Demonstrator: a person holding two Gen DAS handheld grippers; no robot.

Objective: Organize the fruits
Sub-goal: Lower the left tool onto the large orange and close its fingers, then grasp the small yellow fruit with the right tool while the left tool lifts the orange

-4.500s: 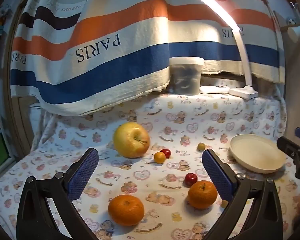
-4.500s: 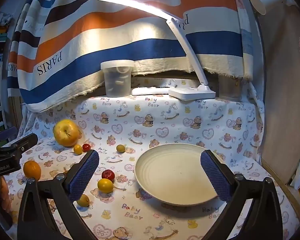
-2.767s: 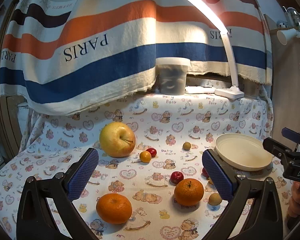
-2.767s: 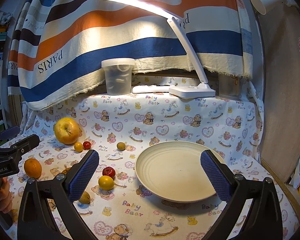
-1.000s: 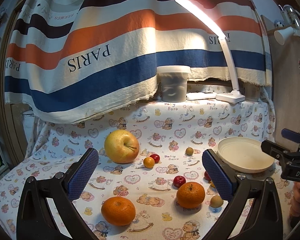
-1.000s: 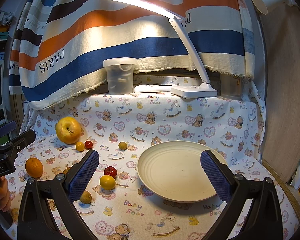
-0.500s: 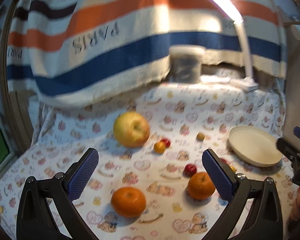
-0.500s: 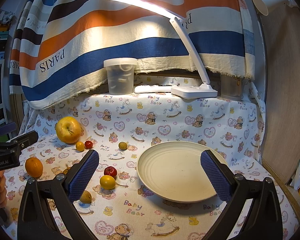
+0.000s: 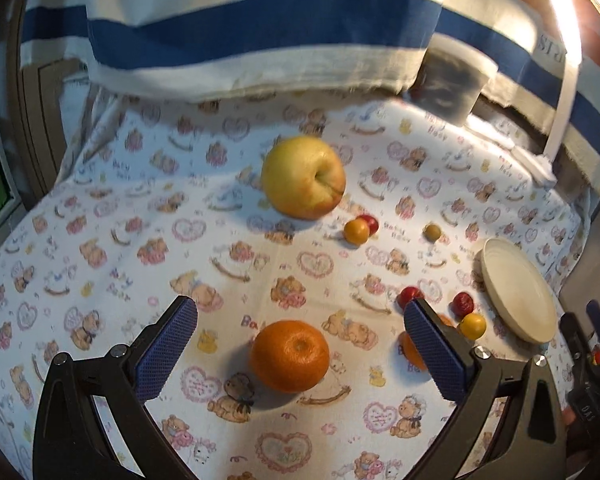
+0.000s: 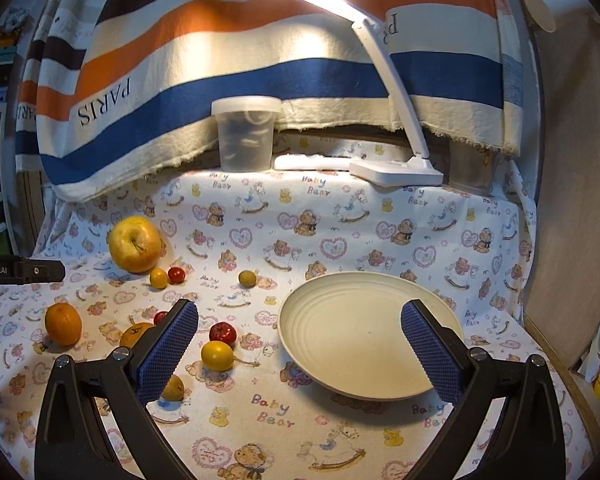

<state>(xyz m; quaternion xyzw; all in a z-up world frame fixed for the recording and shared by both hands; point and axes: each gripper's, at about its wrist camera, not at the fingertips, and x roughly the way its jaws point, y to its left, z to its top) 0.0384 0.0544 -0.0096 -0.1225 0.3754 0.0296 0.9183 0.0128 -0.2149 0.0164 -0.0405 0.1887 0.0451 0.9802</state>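
Draped behind everything hangs a striped cloth (image 10: 260,76) lettered PARIS, and below it the bench (image 10: 340,216) wears a teddy-bear print sheet under a white desk lamp (image 10: 392,80). Beside the lamp's foot stands a lidded clear tub (image 10: 246,134).

Seen from the left wrist, the left gripper (image 9: 300,350) hovers with its blue-padded fingers (image 9: 166,346) spread wide, and an orange (image 9: 290,356) lies on the sheet between them, touched by neither. At twelve o'clock from that orange, well apart, sits a big yellow apple (image 9: 303,178); just at the apple's four o'clock lie a small orange fruit (image 9: 356,232) and a small red fruit (image 9: 370,223), touching.

From the right wrist, the right gripper (image 10: 298,350) has its fingers (image 10: 430,350) equally wide, holding nothing, above the near rim of a cream plate (image 10: 370,348). At nine o'clock from the plate lie a yellow fruit (image 10: 217,355) and a red fruit (image 10: 222,333). A second orange (image 10: 136,335) peeks from behind the near finger.
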